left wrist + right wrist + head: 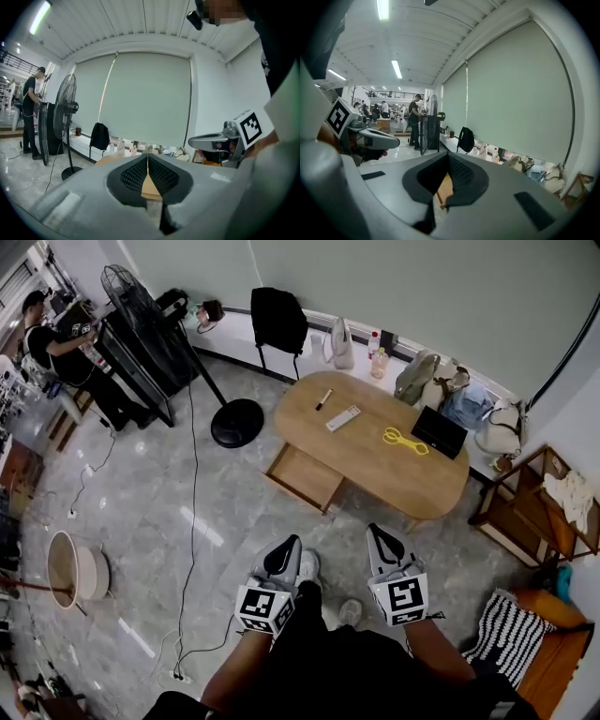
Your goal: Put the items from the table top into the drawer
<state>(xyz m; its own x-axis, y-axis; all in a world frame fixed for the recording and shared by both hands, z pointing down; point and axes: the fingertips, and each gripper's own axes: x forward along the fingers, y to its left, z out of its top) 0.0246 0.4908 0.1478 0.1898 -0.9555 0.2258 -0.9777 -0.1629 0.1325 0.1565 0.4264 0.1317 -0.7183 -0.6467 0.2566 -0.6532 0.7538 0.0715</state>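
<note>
Both grippers hang low in the head view, in front of the person's legs, well short of the table. Left gripper [292, 542] has its jaws pressed together on nothing, as its own view shows. Right gripper [379, 532] looks likewise closed and empty, its pads meeting at the tip.

Ahead of them, the drawer [305, 476] stands pulled open from the near left edge of the table [412, 488]. It lies closer to the left gripper, and it looks bare inside.

Every item is beyond the drawer, on the table top. Nearest are the scissors [405, 441], at mid-table toward the right end. They lie roughly along the table's length, with the loops, as far as I can tell, at their left end. Just beside them to the right is a black case [439, 432].

Further left, the remote [343, 418] lies on a slant, its long axis running from near left to far right. Farthest, near the far left edge, is the marker [322, 399], on much the same slant.

So I judge the scissors and case a reach for the right gripper, and the remote and marker one for the left, just past the drawer. A crosswise pinch on each long axis should suit. Nothing is in the drawer yet.
</note>
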